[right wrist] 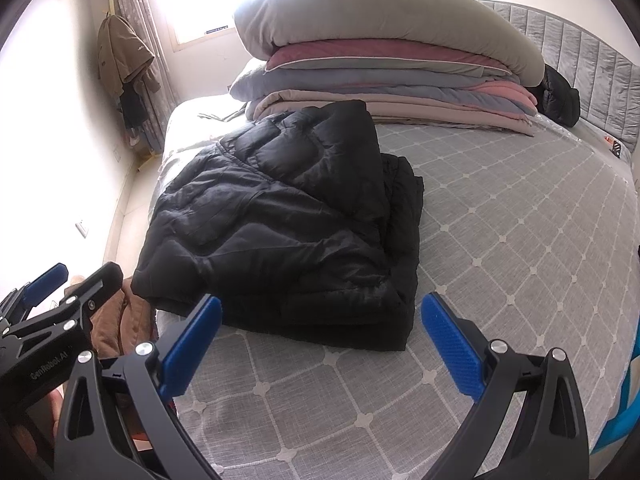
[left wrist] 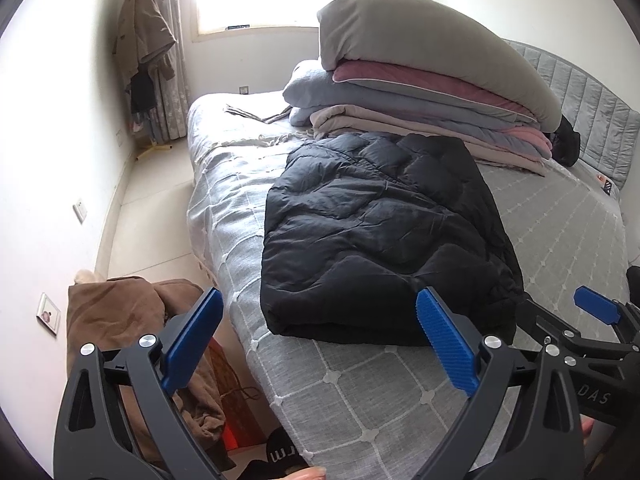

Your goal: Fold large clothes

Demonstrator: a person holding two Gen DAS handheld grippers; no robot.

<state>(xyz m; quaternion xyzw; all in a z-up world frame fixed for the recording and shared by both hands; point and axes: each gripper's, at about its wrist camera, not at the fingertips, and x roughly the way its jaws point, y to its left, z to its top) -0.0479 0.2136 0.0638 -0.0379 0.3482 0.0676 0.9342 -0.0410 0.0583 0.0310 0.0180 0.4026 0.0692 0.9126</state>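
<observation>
A black puffer jacket (left wrist: 384,232) lies folded into a thick rectangle on the grey quilted bed (left wrist: 360,400), near its left edge. It also shows in the right wrist view (right wrist: 288,224), with a layer folded across its top. My left gripper (left wrist: 320,344) is open and empty, just short of the jacket's near edge. My right gripper (right wrist: 320,344) is open and empty, just in front of the jacket's near right corner. The right gripper's fingers (left wrist: 596,308) show at the right of the left wrist view.
A tall stack of folded quilts and pillows (left wrist: 420,80) fills the far side of the bed, against the padded headboard (left wrist: 592,120). A brown garment (left wrist: 132,320) lies heaped beside the bed's left edge. Coats hang on a rack (left wrist: 144,48) in the far corner by the window.
</observation>
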